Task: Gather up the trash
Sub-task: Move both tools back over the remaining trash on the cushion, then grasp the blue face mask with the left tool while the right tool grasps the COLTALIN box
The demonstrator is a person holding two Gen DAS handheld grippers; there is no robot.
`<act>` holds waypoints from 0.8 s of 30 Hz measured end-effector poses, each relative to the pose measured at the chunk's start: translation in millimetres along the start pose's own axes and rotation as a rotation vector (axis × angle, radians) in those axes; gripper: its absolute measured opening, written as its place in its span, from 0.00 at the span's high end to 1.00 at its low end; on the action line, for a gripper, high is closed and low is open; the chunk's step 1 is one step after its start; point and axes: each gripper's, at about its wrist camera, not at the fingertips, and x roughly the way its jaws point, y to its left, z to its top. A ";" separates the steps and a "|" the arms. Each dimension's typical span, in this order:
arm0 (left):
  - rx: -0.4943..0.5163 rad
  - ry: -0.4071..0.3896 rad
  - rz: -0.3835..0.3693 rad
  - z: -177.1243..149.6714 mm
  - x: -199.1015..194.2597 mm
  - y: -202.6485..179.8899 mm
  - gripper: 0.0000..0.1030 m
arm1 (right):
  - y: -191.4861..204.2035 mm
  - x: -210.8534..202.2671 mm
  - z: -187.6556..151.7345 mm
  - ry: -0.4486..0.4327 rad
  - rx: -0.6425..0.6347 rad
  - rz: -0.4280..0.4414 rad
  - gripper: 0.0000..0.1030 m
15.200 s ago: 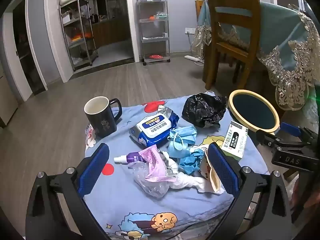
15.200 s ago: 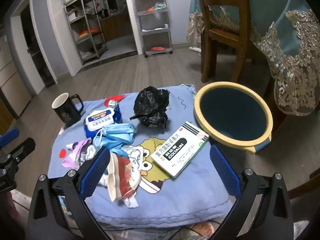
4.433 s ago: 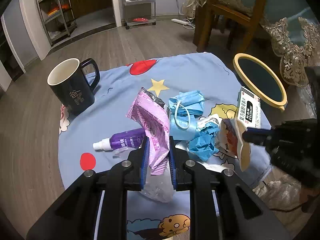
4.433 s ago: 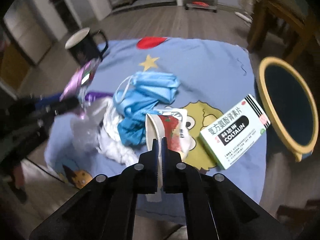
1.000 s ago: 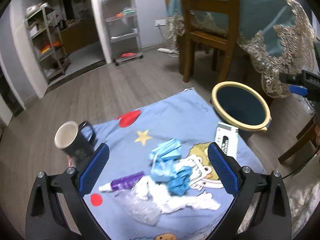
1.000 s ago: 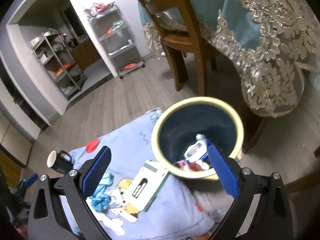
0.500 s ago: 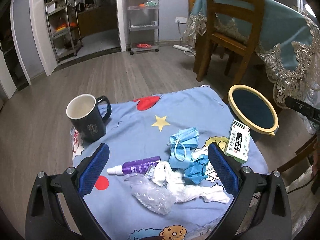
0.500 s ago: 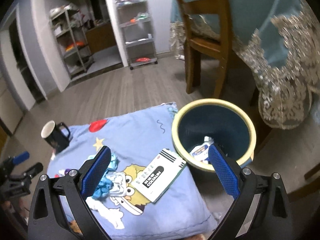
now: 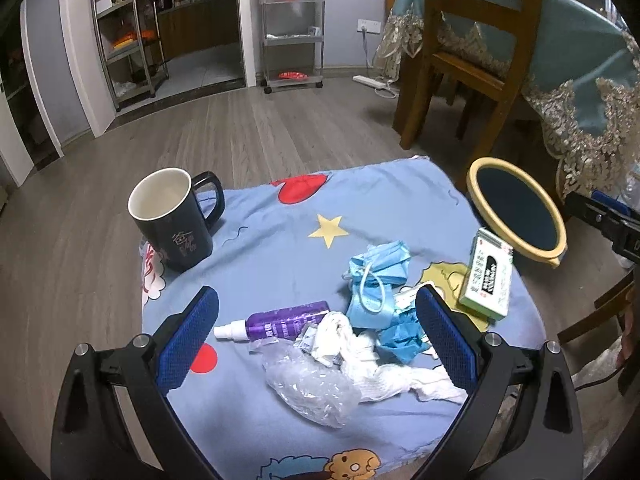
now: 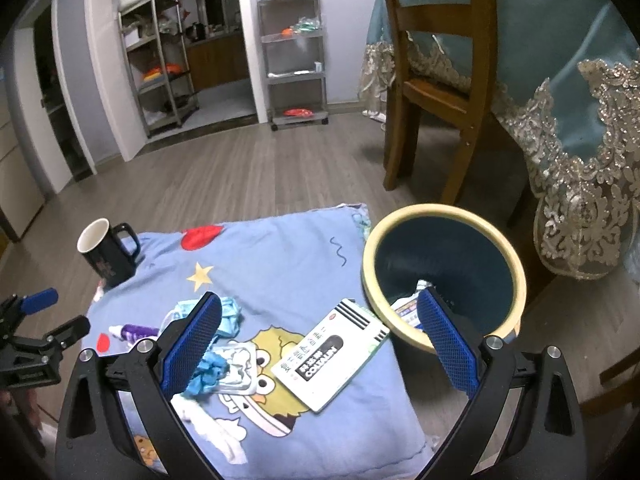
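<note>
Trash (image 9: 360,320) lies between the gaping left claw (image 9: 316,340) fingers

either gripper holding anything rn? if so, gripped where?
Nothing held. Left gripper and right gripper both stand open and empty above the blue cloth.

A black mug (image 9: 173,221) stands upright on the cartoon-print blue cloth (image 9: 280,216); beyond the cloth, a wooden chair (image 9: 476,56); farther back, metal shelving racks (image 9: 291,24).
</note>
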 end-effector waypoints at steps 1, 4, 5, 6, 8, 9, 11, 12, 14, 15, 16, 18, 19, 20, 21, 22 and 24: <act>-0.005 0.008 0.004 -0.4 2.5 1.3 0.06 | -0.2 5.1 -0.7 0.014 0.003 0.000 0.05; -0.027 0.034 0.026 -2.5 10.5 9.1 0.06 | -3.1 25.0 -5.4 0.074 0.028 -0.010 0.05; -0.039 0.046 0.035 -3.4 14.0 13.1 0.06 | -4.4 30.6 -7.5 0.092 0.039 -0.012 0.05; -0.052 0.056 0.040 -4.7 16.6 17.2 0.06 | -6.2 38.4 -10.0 0.116 0.054 -0.013 0.05; -0.078 0.075 0.039 -7.6 21.1 23.5 0.06 | -9.5 55.7 -15.6 0.170 0.085 -0.025 0.05; -0.093 0.090 0.036 -9.6 24.3 26.9 0.06 | -11.2 61.6 -17.6 0.188 0.094 -0.032 0.05; -0.112 0.121 0.035 -14.3 30.6 30.4 0.06 | -17.3 75.3 -22.1 0.229 0.132 -0.046 0.05; -0.115 0.137 0.034 -17.7 34.4 31.3 0.06 | -21.7 81.5 -24.9 0.247 0.161 -0.045 0.05; -0.099 0.149 0.043 -21.0 39.3 29.3 0.06 | -31.0 94.5 -31.0 0.289 0.221 -0.046 0.05; -0.076 0.154 0.047 -21.6 42.5 26.8 0.06 | -34.3 98.6 -33.2 0.302 0.241 -0.048 0.05; -0.056 0.154 0.054 -21.6 45.0 24.3 0.06 | -39.3 105.2 -37.2 0.322 0.278 -0.045 0.05; -0.024 0.147 0.063 -20.1 49.7 19.2 0.06 | -42.9 111.8 -42.0 0.340 0.316 -0.041 0.05; -0.014 0.145 0.064 -18.4 51.1 16.7 0.06 | -43.9 116.5 -45.5 0.354 0.338 -0.032 0.05; -0.003 0.140 0.067 -16.5 52.6 14.5 0.06 | -43.6 119.4 -47.2 0.363 0.346 -0.027 0.05; 0.004 0.130 0.060 -13.3 54.0 11.5 0.06 | -42.3 123.6 -49.9 0.377 0.352 -0.019 0.05; 0.012 0.120 0.047 -9.6 55.2 8.5 0.06 | -41.0 126.8 -51.2 0.387 0.352 -0.012 0.05; 0.031 0.097 0.029 -1.8 58.4 0.9 0.06 | -34.6 135.7 -54.8 0.411 0.344 0.001 0.05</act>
